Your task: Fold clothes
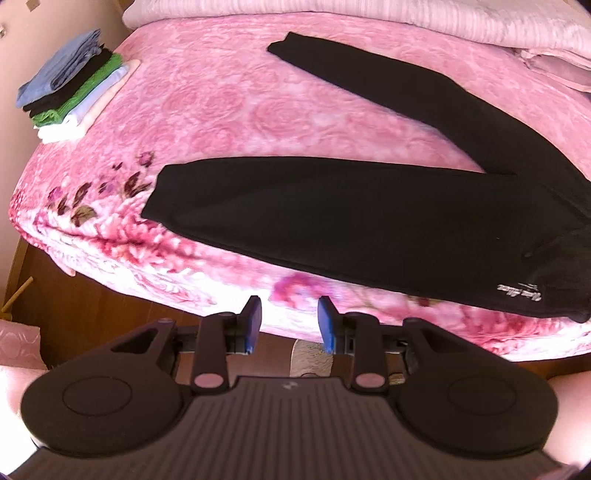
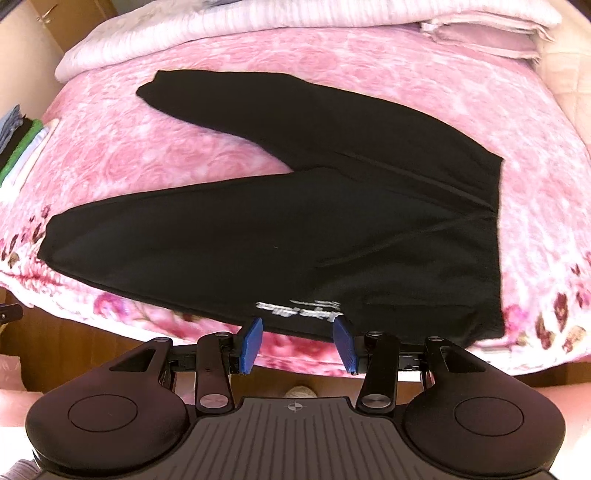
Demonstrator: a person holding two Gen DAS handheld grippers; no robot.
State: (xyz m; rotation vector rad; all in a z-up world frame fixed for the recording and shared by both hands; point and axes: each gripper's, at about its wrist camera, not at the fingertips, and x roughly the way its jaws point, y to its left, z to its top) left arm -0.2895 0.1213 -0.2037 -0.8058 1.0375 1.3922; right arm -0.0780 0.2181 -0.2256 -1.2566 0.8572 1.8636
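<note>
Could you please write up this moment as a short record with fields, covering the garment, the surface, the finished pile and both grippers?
garment: black trousers spread flat, legs apart in a V
surface: pink floral bedspread
finished pile: folded stack at far left corner
left gripper: open, empty, off the bed edge
right gripper: open, empty, near waistband logo

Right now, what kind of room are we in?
Probably a bedroom. Black pants lie spread on a bed with a pink rose-patterned blanket, folded pink bedding sits at the far side, and a stack of folded clothes waits at the edge.
</note>
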